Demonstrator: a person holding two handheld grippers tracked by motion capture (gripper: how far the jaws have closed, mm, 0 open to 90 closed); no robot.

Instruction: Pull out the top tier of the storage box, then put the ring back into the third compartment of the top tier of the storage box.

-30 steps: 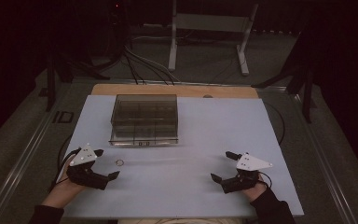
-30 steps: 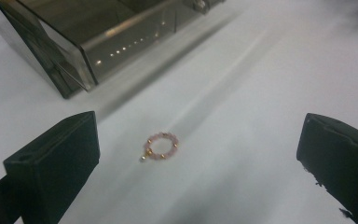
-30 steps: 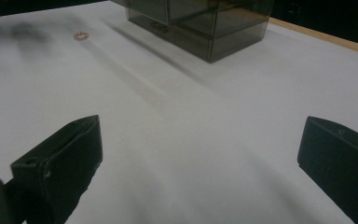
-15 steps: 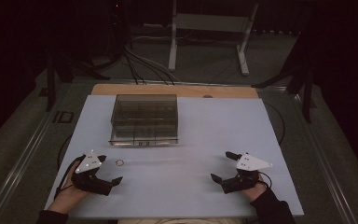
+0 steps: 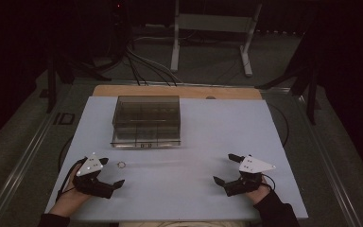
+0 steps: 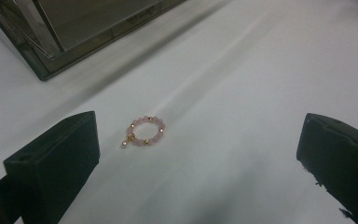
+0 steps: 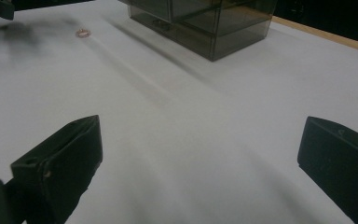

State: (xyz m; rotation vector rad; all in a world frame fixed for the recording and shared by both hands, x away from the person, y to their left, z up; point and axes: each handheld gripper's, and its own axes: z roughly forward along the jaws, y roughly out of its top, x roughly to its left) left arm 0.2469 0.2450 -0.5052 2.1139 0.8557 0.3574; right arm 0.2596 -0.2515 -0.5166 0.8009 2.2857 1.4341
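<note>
A small ring of pink beads with gold accents [image 6: 145, 131] lies flat on the white table top [image 5: 189, 189]. In the high view the bead ring [image 5: 121, 165] sits just right of my left gripper [image 5: 111, 172], which is open, its jaws wide apart with the ring ahead between them. A smoky clear drawer box [image 5: 146, 120] stands behind it, drawers shut. My right gripper [image 5: 223, 168] rests open at the near right, nothing between its jaws. From the right gripper view the bead ring [image 7: 82, 33] lies far off at upper left and the drawer box [image 7: 205, 21] at the top.
A wooden strip [image 5: 179, 91] runs along the table's far edge. Beyond it, on the dark floor, stand a metal stand [image 5: 212, 33] and loose cables [image 5: 142, 61]. Rails [image 5: 19, 165] flank the table at left and right.
My left gripper has shifted right and slightly toward the near edge, closing on the bead ring. The right gripper, ring and box have stayed put.
</note>
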